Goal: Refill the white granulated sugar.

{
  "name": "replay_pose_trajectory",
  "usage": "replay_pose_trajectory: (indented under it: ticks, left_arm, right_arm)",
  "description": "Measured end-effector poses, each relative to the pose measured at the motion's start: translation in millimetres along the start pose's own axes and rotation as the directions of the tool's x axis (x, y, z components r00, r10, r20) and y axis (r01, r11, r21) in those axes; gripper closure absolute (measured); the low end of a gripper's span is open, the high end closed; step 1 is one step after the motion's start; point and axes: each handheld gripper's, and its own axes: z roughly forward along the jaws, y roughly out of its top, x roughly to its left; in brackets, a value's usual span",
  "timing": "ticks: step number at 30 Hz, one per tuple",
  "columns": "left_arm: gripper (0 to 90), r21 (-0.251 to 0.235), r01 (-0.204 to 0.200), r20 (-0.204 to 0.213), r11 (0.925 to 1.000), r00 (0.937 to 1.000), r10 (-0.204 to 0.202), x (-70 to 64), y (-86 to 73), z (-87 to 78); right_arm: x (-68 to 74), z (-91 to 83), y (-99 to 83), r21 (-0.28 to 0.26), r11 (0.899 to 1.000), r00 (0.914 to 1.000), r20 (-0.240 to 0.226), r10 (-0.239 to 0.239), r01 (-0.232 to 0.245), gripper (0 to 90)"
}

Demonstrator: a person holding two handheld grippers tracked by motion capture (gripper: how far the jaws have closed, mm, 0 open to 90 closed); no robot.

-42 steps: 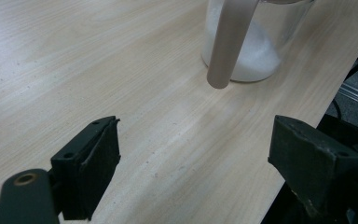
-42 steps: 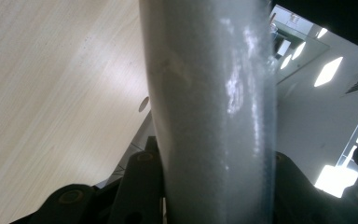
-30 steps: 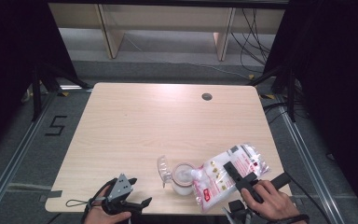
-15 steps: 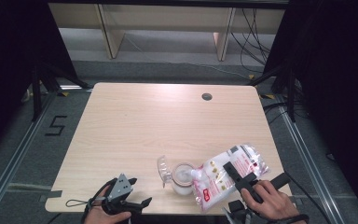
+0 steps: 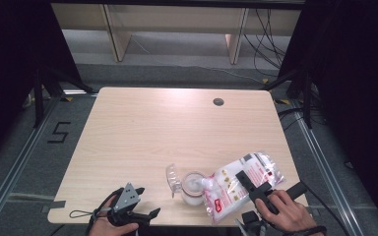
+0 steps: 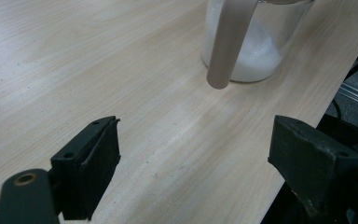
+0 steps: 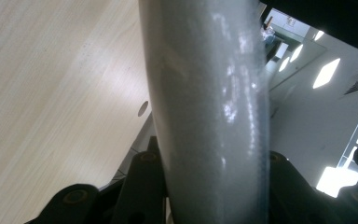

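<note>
A glass jar [image 5: 193, 189] with white powder in its bottom stands near the table's front edge, its hinged lid [image 5: 173, 177] swung open to the left. A clear bag [image 5: 226, 188] with red print, full of white grains, lies tilted with one corner at the jar's mouth. My right gripper [image 5: 247, 182] is shut on that bag [image 7: 209, 102], which rises between its jaws. My left gripper [image 5: 146, 202] rests at the front edge left of the jar, open with nothing between its jaws [image 6: 193, 135]. In the left gripper view the jar [image 6: 256, 51] stands ahead, with its lid part [image 6: 226, 42] hanging in front.
The wooden table [image 5: 142, 132] stretches bare behind the jar, with a round cable hole [image 5: 218, 102] at the back right. Beyond the table stand wooden shelf legs [image 5: 112, 34] and cables [image 5: 268, 29]. Metal rails [image 5: 10, 172] run on the floor at both sides.
</note>
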Motion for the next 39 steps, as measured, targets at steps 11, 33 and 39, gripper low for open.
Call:
replay_pose_trajectory:
  ticks: [11,33,39]
  left_arm:
    - [15.8,0.000,0.001,0.000,1.0000,1.0000,-0.001,0.1,-0.1,0.0]
    - [15.9,-0.023,0.020,0.007,0.9995,0.9998,-0.020,-1.6,0.0,0.0]
    - [15.8,-0.018,0.017,0.007,0.9997,0.9998,-0.017,-0.9,0.1,-0.6]
  right_arm:
    - [0.5,0.6,1.1,-0.009,1.000,1.0000,0.000,0.001,-0.001,73.9]
    - [10.9,10.4,-16.2,-0.170,0.947,0.9617,-0.062,0.267,-0.274,74.9]
    - [20.1,17.6,-17.8,-0.206,0.916,0.9390,-0.095,0.330,-0.343,75.2]
